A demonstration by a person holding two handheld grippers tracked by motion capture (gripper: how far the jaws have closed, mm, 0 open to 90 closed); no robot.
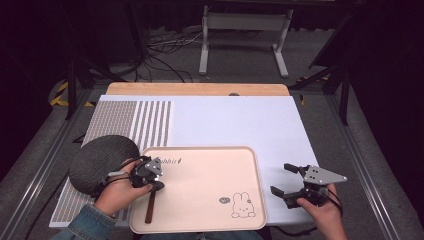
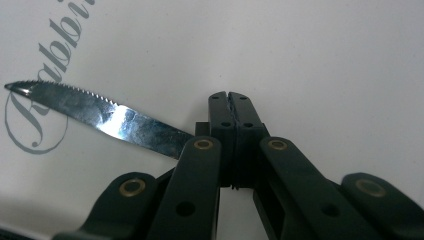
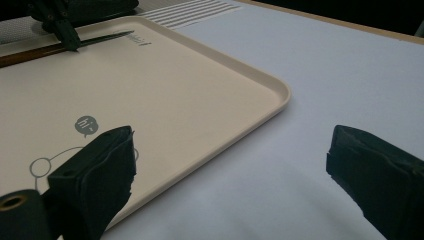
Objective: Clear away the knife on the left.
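Observation:
A knife with a brown handle and a serrated steel blade lies at the left end of a cream tray printed with a rabbit. My left gripper points down at the knife where handle meets blade. Its jaws are shut flat against each other, and the blade runs out leftward from behind the left jaw. In the right gripper view the left gripper rests its tip on the knife. My right gripper stands open and empty over the white mat, just right of the tray.
A round grey knitted object sits just left of the tray, beside my left hand. The white mat has a striped patch at its far left. A wooden table edge runs along the back.

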